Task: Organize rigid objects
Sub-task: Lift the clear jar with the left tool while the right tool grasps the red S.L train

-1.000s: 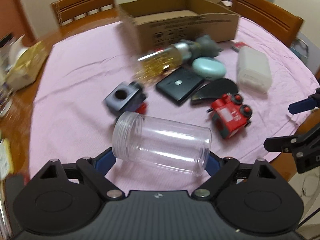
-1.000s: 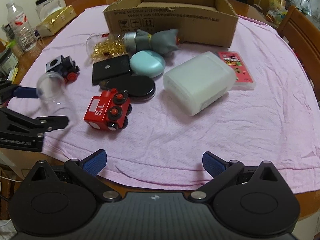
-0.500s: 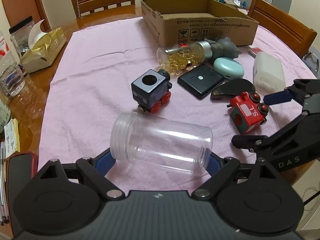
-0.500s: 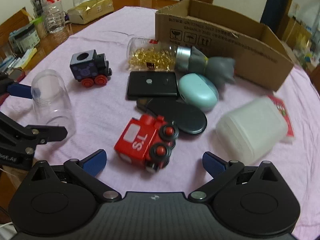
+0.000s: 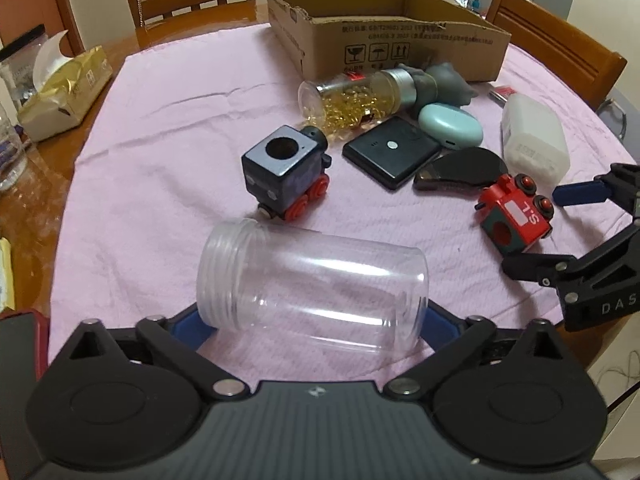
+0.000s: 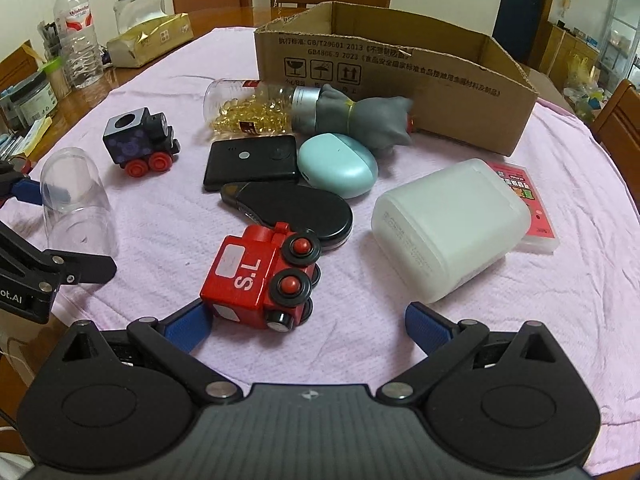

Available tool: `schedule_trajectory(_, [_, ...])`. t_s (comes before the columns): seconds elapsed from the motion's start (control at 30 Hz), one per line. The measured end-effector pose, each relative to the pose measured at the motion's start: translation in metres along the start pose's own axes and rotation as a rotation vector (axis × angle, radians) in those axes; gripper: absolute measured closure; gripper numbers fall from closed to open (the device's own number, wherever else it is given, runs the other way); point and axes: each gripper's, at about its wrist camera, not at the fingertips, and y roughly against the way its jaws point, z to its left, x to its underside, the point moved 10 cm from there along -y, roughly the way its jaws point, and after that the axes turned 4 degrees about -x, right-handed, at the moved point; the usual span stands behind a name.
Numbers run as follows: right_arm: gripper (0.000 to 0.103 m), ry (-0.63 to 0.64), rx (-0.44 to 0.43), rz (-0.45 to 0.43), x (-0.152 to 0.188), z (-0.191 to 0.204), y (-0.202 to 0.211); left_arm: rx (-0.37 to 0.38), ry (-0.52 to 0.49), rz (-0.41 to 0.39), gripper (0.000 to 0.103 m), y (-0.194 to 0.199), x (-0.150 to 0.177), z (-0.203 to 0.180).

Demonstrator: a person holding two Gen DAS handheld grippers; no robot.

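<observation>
A clear lidless jar (image 5: pixel 312 292) lies on its side on the pink cloth (image 5: pixel 160 168), between the pads of my left gripper (image 5: pixel 314 328). Its jaws are opening and stand just off the jar's two ends. From the right wrist, the jar (image 6: pixel 76 204) and the left gripper (image 6: pixel 60 232) show at far left. A red toy train marked S.L (image 6: pixel 260 276) lies on its side between the fingers of my open right gripper (image 6: pixel 308 328), close to the left pad. A dark blue toy train (image 5: pixel 284 172) stands beyond the jar. The cardboard box (image 5: pixel 400 44) sits open at the back.
In front of the box lie a capsule bottle (image 6: pixel 256 108), a grey cloth bundle (image 6: pixel 368 120), a black flat device (image 6: pixel 252 162), a mint case (image 6: pixel 338 164), a black oval (image 6: pixel 296 210), a white plastic container (image 6: pixel 448 228) and a red card case (image 6: pixel 528 208). A tissue pack (image 5: pixel 60 96) and a water bottle (image 6: pixel 78 32) stand off the cloth's left edge.
My left gripper's pads have spread apart and come off the jar's ends. My right gripper has closed in on the red train, which now sits between its fingers.
</observation>
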Motion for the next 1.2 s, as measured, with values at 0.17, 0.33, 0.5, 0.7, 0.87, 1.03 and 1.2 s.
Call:
schedule_trajectory(0.17, [0.0, -0.011, 0.01, -0.025, 0.002, 0.0, 0.001, 0.0, -0.011, -0.023, 0.0, 0.0, 0.001, -0.001])
schedule_trajectory(0.33, [0.0, -0.022, 0.018, -0.032, 0.003, 0.0, 0.001, 0.0, -0.008, -0.036, 0.0, 0.0, -0.001, -0.001])
schedule_trajectory(0.5, [0.0, -0.037, 0.03, -0.043, 0.002, 0.001, 0.001, -0.039, -0.017, -0.046, 0.001, 0.006, -0.003, 0.004])
schedule_trajectory(0.7, [0.0, -0.048, 0.038, -0.03, 0.001, 0.001, 0.001, -0.024, -0.045, -0.078, 0.001, 0.017, -0.01, 0.002])
schedule_trajectory(0.87, [0.0, -0.036, 0.024, -0.014, -0.003, 0.009, -0.003, -0.029, -0.02, -0.067, 0.004, 0.016, -0.008, 0.005])
schedule_trajectory(1.03, [0.003, 0.002, -0.008, -0.024, -0.01, 0.027, -0.006, -0.026, -0.023, -0.072, 0.005, 0.019, -0.009, 0.008])
schedule_trajectory(1.2, [0.019, 0.038, -0.007, -0.042, -0.018, 0.037, -0.005, -0.015, -0.028, -0.065, 0.012, 0.018, -0.01, 0.006])
